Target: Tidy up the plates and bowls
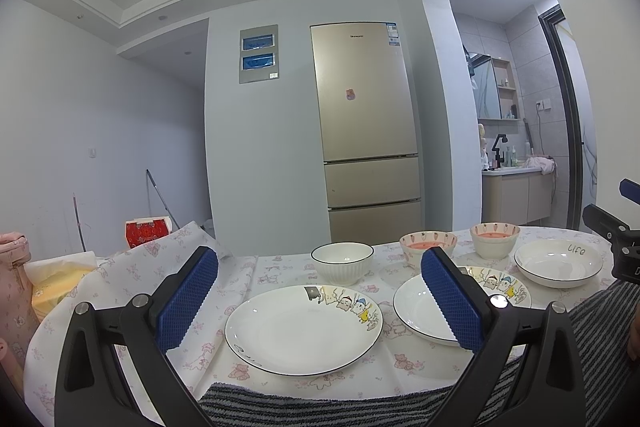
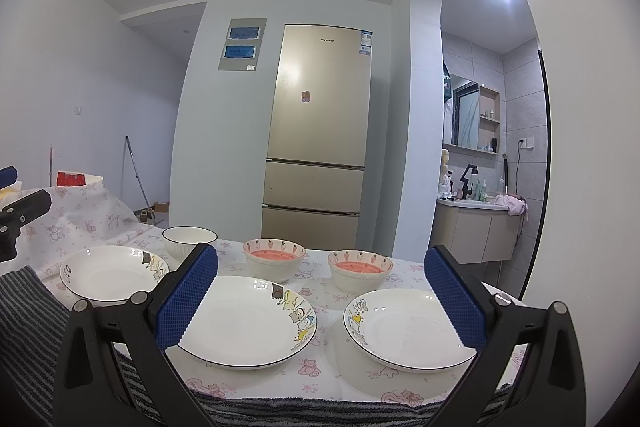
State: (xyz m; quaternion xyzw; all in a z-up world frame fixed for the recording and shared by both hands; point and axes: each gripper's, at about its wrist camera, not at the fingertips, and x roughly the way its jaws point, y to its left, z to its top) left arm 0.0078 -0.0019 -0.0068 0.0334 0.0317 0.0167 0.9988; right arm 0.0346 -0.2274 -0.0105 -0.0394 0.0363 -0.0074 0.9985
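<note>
Three white black-rimmed cartoon plates lie in a row on the floral tablecloth: left plate (image 1: 304, 331) (image 2: 112, 273), middle plate (image 1: 416, 311) (image 2: 248, 321), right plate (image 1: 558, 263) (image 2: 408, 327). Behind them stand a white ribbed bowl (image 1: 342, 263) (image 2: 190, 239) and two strawberry-print bowls with pink insides (image 1: 428, 245) (image 1: 495, 239) (image 2: 274, 259) (image 2: 360, 269). My left gripper (image 1: 320, 257) hovers open at the near table edge, facing the left plate. My right gripper (image 2: 321, 254) is open too, between the middle and right plates. Neither holds anything.
A grey striped towel (image 1: 320, 403) (image 2: 24, 307) covers the table's near edge. A pink bag (image 1: 14, 279) and a yellow pack (image 1: 56, 283) sit at the left. A gold fridge (image 1: 364, 131) stands behind the table, and a bathroom opens to the right.
</note>
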